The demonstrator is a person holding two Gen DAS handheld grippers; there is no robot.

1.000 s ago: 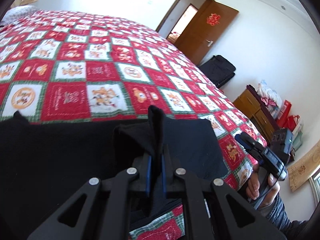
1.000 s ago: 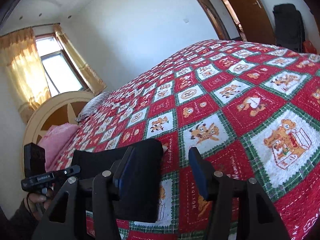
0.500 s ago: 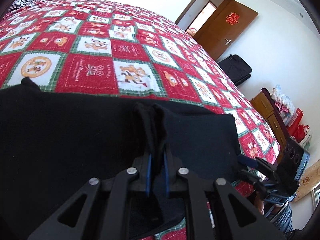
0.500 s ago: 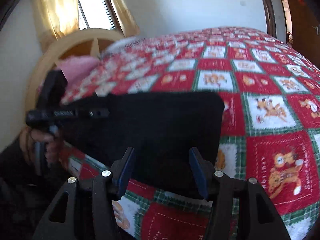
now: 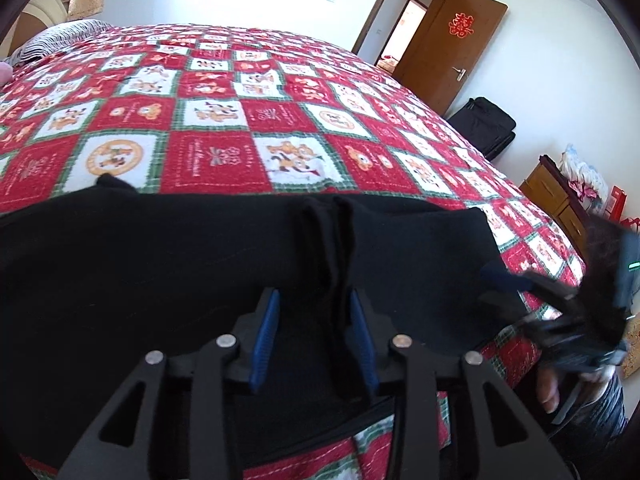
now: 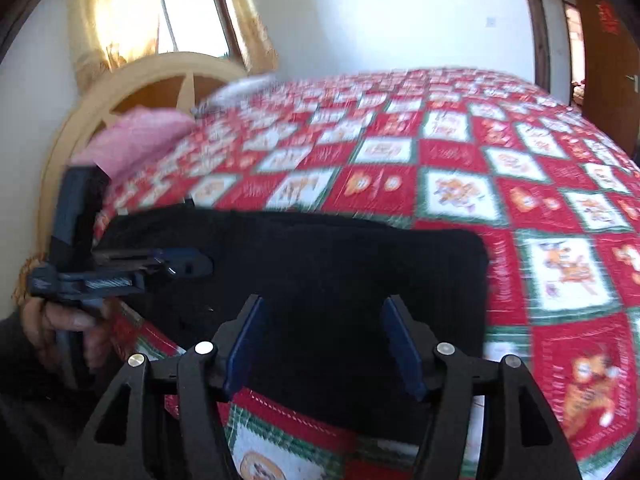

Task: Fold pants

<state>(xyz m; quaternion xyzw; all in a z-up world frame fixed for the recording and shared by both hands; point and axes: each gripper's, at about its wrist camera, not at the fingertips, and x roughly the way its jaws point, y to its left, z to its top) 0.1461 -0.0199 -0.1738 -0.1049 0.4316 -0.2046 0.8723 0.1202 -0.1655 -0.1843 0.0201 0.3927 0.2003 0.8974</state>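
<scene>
With the pants (image 5: 200, 280) lying folded on the bed (image 5: 224, 120), the left gripper (image 5: 316, 336) has just been opening, a loose cloth ridge between its fingers, the right gripper (image 6: 324, 344) is open and empty above them; next, regrasp an edge.

The left gripper (image 5: 314, 336) is pointing steeply downward, its 2 blue-padded jaws having just been opening; a ridge of black cloth is standing between them, no longer pinched. The right gripper (image 6: 322, 342) is angling down likewise, its jaws spreading wider, with nothing pressed between the pads. Each hand (image 6: 66, 330) is wrapping its fingers around a gripper's handle.
</scene>
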